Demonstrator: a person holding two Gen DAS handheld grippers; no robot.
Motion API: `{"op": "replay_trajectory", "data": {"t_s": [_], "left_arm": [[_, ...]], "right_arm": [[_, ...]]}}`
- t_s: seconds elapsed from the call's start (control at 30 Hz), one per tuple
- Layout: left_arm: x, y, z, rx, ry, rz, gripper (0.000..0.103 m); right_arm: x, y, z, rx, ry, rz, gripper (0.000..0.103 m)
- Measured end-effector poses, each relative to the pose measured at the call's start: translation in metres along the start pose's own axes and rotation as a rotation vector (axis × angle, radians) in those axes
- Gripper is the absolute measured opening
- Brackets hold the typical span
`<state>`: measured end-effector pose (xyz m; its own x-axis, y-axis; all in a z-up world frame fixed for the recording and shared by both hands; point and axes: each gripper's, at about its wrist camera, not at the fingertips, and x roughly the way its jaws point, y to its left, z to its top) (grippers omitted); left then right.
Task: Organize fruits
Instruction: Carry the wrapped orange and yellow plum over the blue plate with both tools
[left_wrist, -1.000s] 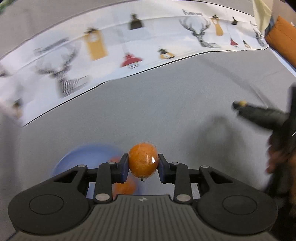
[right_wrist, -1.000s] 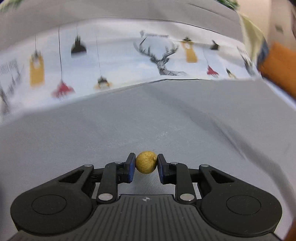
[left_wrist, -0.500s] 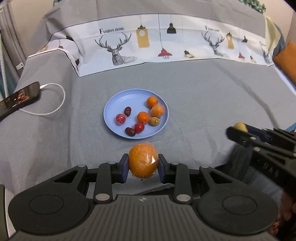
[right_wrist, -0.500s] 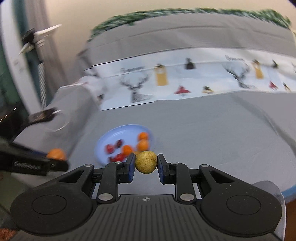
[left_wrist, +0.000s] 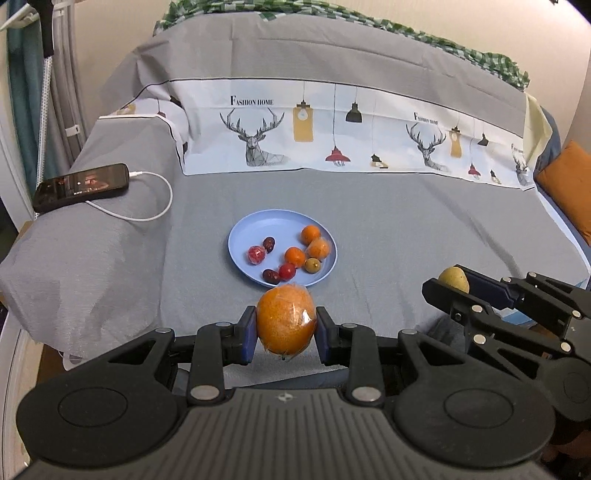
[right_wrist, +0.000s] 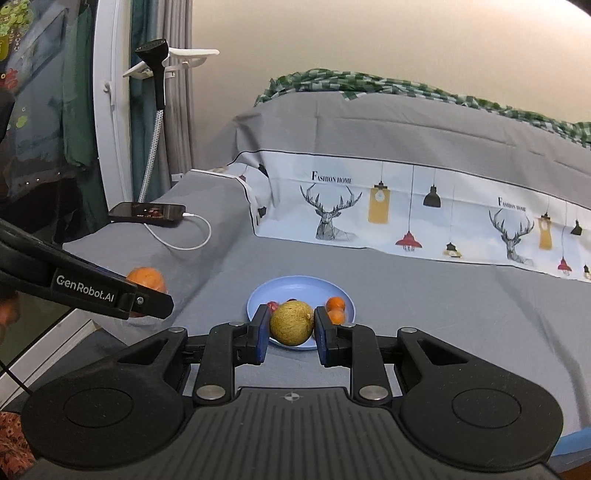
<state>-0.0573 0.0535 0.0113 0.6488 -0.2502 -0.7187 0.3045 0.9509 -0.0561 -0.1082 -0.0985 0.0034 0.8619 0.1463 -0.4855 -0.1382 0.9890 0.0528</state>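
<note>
My left gripper (left_wrist: 285, 334) is shut on a plastic-wrapped orange (left_wrist: 286, 320), held in the air in front of the blue plate (left_wrist: 243, 230). On that plate lie several small fruits: oranges, red ones, dark dates and a yellow-green one. My right gripper (right_wrist: 291, 330) is shut on a small round yellow-green fruit (right_wrist: 291, 323), with the blue plate (right_wrist: 306, 284) just beyond it. In the left wrist view the right gripper (left_wrist: 448, 286) shows at the right with its yellow fruit (left_wrist: 453, 278). In the right wrist view the left gripper (right_wrist: 147, 295) shows at the left with the orange (right_wrist: 146, 277).
The plate rests on a grey bedspread (left_wrist: 406, 229) with a white deer-and-lamp printed band (left_wrist: 332, 136) behind. A black phone (left_wrist: 81, 186) on a white cable (left_wrist: 147, 214) lies at the left. An orange cushion (left_wrist: 569, 184) sits at the right edge.
Both grippers pulled back and rose with their fruits held. The plate, close under the left gripper a second ago, now lies farther off, and the view has swung left to show the phone.
</note>
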Motion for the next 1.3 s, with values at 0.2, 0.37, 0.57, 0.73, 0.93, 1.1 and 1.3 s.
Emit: {"op": "replay_trajectory", "data": {"t_s": [0.2, 0.37, 0.57, 0.73, 0.93, 1.1, 1.3], "left_arm": [[-0.001, 0.003, 0.001, -0.011, -0.010, -0.003, 0.035], [0.006, 0.004, 0.001, -0.012, 0.008, -0.004, 0.035], [0.015, 0.005, 0.002, -0.007, 0.021, 0.001, 0.035], [0.024, 0.008, 0.006, -0.019, 0.040, 0.000, 0.035], [0.036, 0.015, 0.010, -0.033, 0.066, 0.007, 0.035], [0.045, 0.021, 0.017, -0.046, 0.089, 0.013, 0.035], [0.055, 0.029, 0.035, -0.051, 0.080, 0.042, 0.035]], "right_arm": [[-0.001, 0.005, 0.001, -0.008, -0.006, -0.006, 0.026], [0.001, 0.004, -0.003, -0.002, 0.003, -0.003, 0.026], [0.010, 0.001, -0.003, 0.004, 0.024, 0.000, 0.026], [0.019, 0.000, -0.004, 0.006, 0.045, 0.002, 0.026], [0.031, -0.002, -0.005, 0.012, 0.072, 0.004, 0.026], [0.042, -0.003, -0.002, 0.017, 0.087, -0.002, 0.026], [0.059, -0.004, 0.003, 0.022, 0.088, 0.003, 0.026]]}}
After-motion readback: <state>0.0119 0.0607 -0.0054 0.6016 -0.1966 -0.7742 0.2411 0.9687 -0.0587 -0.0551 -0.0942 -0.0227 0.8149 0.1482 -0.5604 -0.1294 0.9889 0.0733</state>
